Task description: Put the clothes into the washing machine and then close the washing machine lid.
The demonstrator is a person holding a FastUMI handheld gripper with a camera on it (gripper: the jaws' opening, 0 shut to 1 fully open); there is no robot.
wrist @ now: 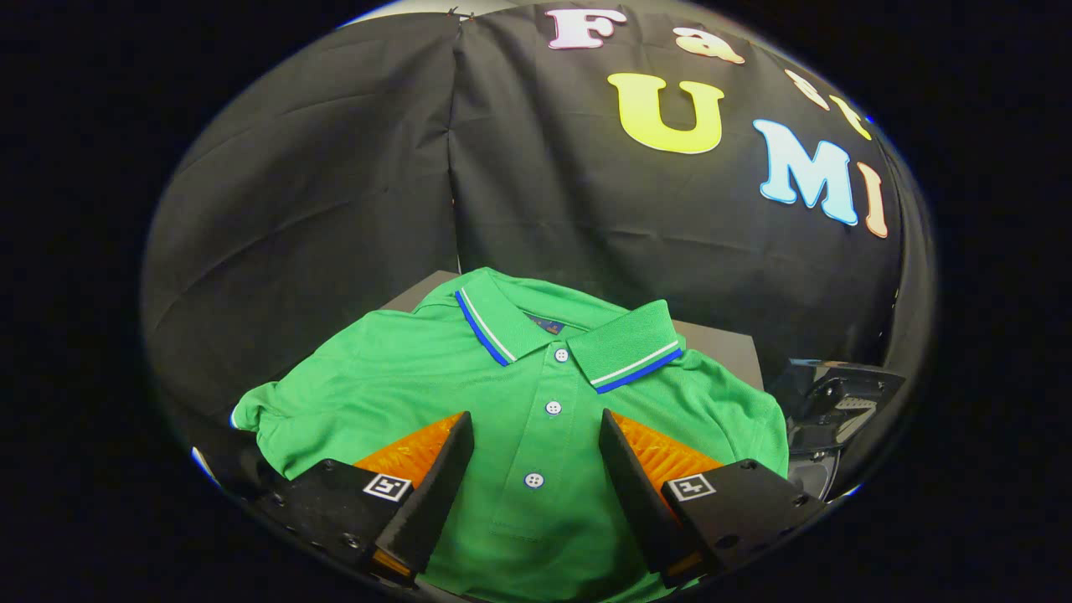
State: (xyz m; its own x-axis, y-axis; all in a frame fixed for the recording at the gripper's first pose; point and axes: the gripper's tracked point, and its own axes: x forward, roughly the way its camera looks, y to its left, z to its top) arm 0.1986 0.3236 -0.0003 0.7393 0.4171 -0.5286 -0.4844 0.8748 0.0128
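The hand-held gripper [536, 456] hangs low over a green polo shirt [519, 394] with its two fingers spread well apart and nothing pressed between them. The shirt's button placket [548, 444] runs straight up the gap between the fingers, one button lying level with the fingertips and another lower down between them. Whether the fingers touch the cloth or hover just over it cannot be told from this angle.

Taking the shirt as the landmark: it lies front-up and roughly flat, its collar [569, 335] with the blue and white trim at the end farthest from the fingers, one short sleeve [268, 414] spread out to the left. Under the shirt, showing past the collar on both sides, is a dark grey tabletop [720, 347]. Just beyond the shirt's right shoulder sits a dark, glossy object [837, 402]; it could be part of the washing machine, but it is too cut off to say.

By my reading, the task is at its first step, the pick-up of the garment, with nothing loaded yet. The next move calls for lowering the fingers into the fabric around the placket and closing them so both pinch a fold, enough cloth to lift the whole shirt without it slipping free.
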